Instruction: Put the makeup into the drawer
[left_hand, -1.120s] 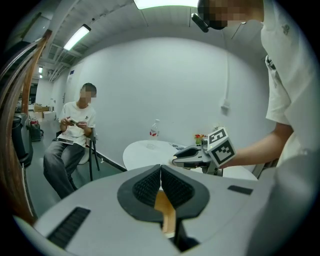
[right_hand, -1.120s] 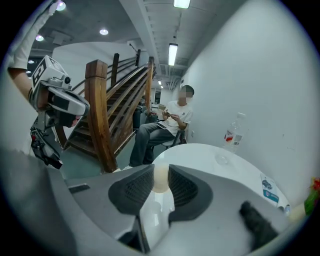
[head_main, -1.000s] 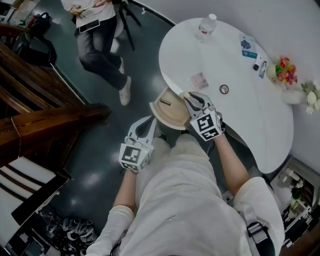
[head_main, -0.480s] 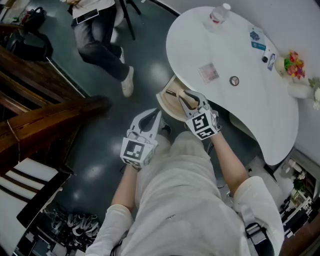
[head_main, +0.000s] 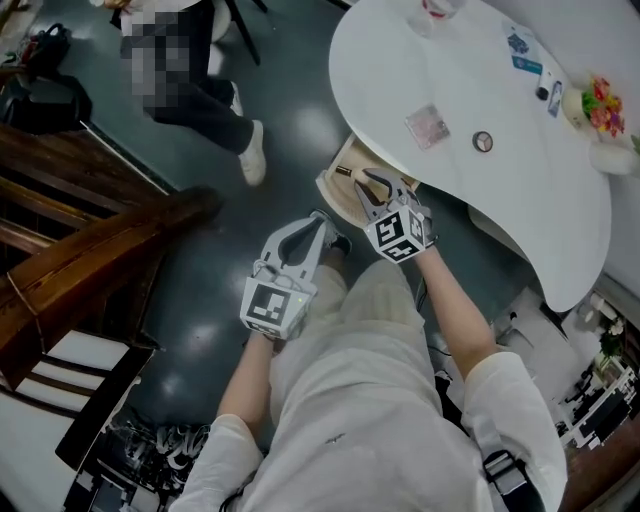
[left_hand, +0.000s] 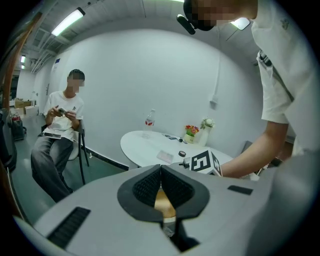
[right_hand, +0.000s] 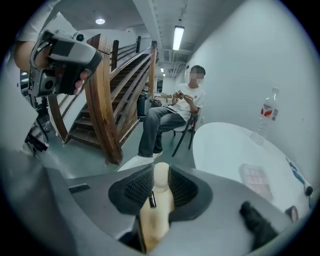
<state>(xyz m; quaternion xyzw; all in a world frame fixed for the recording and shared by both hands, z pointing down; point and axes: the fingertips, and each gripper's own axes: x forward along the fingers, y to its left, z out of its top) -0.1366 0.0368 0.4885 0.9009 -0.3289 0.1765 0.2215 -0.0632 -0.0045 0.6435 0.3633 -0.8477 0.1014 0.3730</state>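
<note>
Right gripper (head_main: 375, 188): jaws pinch the front rim of a pale beige wooden drawer (head_main: 345, 196), which sticks out from under the edge of the round white table (head_main: 500, 200). A small dark tube (head_main: 343, 172) lies in the drawer, near the jaws. Left gripper (head_main: 318, 225): jaws pressed together, nothing between them, hanging over dark floor just beside the drawer. On the tabletop, well apart from the drawer: a clear pink makeup palette (head_main: 428, 126) and a small round compact (head_main: 483, 142).
</note>
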